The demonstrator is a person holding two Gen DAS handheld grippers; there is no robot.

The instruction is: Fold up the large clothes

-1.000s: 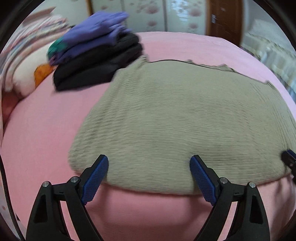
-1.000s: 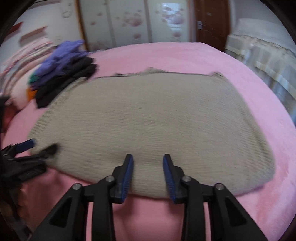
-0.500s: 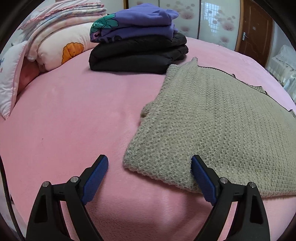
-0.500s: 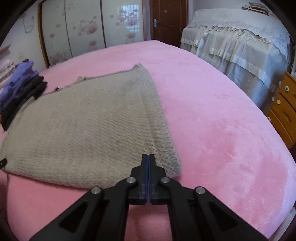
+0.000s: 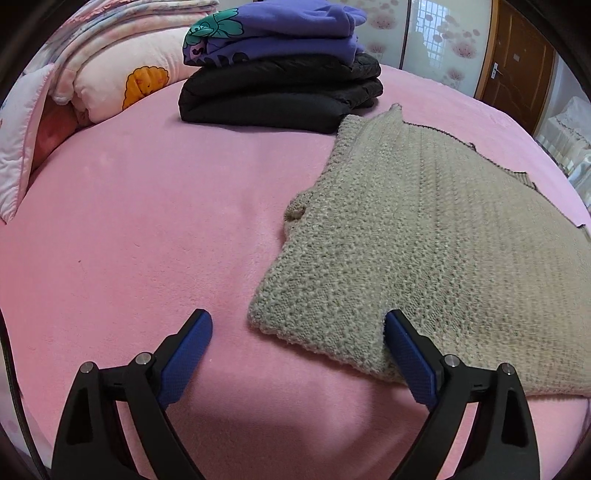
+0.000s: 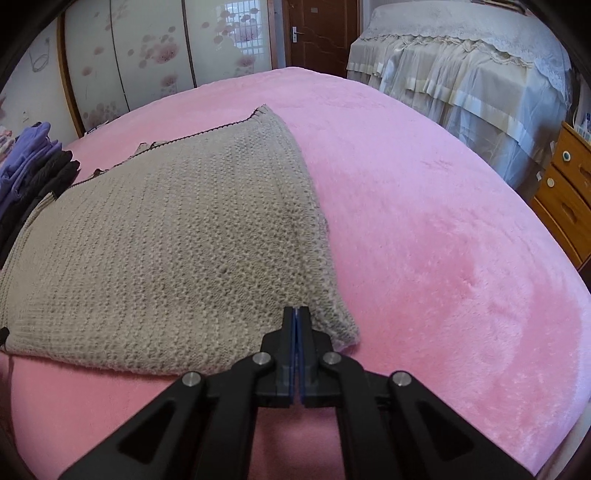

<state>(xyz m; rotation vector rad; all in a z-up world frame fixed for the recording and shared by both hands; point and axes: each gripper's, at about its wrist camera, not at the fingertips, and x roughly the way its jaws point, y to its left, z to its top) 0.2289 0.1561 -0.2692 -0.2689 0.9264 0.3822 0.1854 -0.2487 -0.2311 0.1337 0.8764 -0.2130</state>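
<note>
Two garments already sit folded in a pile (image 5: 280,70) at the far left; the beige knit sweater (image 5: 424,236) lies half-folded on the pink bed (image 5: 129,221). The right gripper (image 6: 296,314) has its fingers pinched together at the sweater's near right corner, though whether knit is caught I cannot tell, and the left gripper (image 5: 297,325) gapes wide around the near left corner, gripping nothing.

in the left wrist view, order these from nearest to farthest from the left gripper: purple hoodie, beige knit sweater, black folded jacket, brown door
1. beige knit sweater, its corner between the open fingers of the left gripper
2. black folded jacket, middle distance
3. purple hoodie, stacked on the jacket
4. brown door, far right
</note>
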